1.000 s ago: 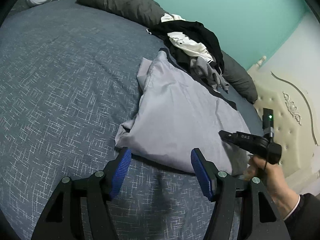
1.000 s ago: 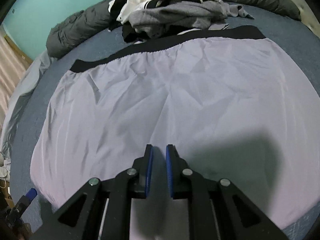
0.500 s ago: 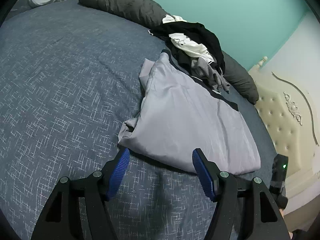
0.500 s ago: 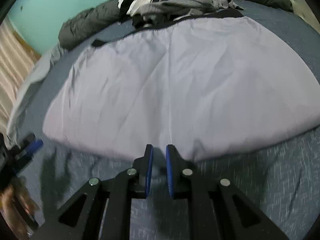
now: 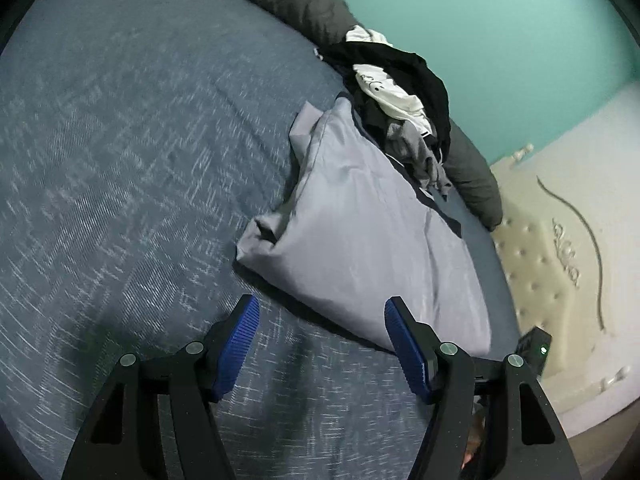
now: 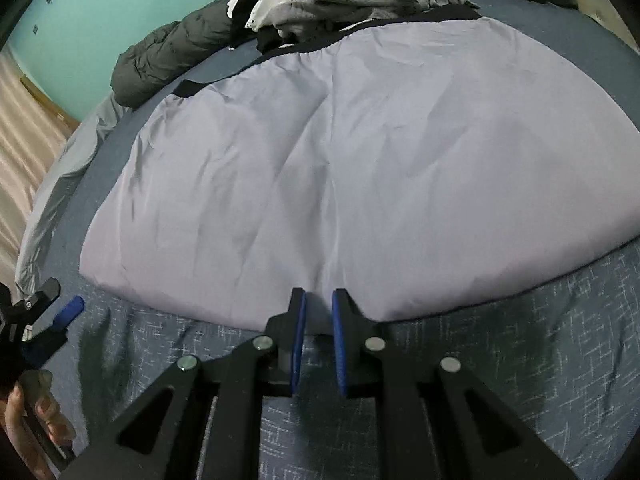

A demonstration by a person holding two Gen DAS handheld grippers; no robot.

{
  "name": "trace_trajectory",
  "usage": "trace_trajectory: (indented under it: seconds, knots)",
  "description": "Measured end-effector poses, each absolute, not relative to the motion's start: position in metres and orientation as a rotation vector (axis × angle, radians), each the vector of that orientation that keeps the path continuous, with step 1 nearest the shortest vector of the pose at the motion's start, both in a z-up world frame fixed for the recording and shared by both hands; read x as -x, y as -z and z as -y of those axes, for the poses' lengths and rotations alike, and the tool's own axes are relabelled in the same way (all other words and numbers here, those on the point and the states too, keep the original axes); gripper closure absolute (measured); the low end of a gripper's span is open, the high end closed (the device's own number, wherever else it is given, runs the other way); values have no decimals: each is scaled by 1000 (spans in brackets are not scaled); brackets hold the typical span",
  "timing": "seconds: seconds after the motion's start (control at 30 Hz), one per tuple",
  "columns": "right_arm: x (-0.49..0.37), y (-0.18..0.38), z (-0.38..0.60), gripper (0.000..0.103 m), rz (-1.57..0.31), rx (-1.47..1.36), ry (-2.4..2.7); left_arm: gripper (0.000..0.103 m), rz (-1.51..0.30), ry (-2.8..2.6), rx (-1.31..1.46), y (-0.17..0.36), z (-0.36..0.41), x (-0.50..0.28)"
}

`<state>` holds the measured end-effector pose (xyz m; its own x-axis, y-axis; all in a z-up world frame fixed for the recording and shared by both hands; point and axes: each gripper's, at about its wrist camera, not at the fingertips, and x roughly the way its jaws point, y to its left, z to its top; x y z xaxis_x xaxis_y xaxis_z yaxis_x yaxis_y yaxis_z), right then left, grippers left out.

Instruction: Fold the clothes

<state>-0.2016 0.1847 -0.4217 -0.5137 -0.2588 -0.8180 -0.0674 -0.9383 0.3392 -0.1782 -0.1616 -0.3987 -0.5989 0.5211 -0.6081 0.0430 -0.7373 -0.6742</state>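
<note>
Since a moment ago our right gripper (image 6: 319, 312) backs off the shorts (image 6: 360, 168) to their near hem, jaws nearly closed on nothing. Our left gripper (image 5: 322, 320) hovers spread beside the shorts, which lie flat on the bed (image 5: 120, 140). We judge a fold is pending; it calls for pinching that hem.

Bed (image 5: 120, 160) under a blue-grey cover with pale flecks. Flat on it, a lilac garment (image 5: 372, 248) with a dark band at its far edge and a loose flap at one side. Behind and touching that band, a heap of clothes (image 5: 400, 92), black, white and grey. Along the far edge, dark grey duvet (image 6: 168, 56). At one end, cream tufted headboard (image 5: 536, 264).
</note>
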Motion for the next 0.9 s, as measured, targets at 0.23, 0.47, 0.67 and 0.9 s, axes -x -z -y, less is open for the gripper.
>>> trace_trajectory:
  seconds: [0.23, 0.47, 0.67, 0.9]
  knots:
    - [163, 385, -228, 88, 635, -1312, 2673, 31, 1084, -2343, 1229, 410, 157, 184]
    - [130, 386, -302, 46, 794, -1309, 2741, 31, 1146, -2381, 1237, 422, 159, 198]
    - [118, 397, -347, 45, 882, -1297, 2771, 32, 1168, -2408, 1193, 425, 158, 204]
    - [115, 397, -360, 45, 895, -1207, 2777, 66, 1115, -2458, 1143, 420, 150, 206]
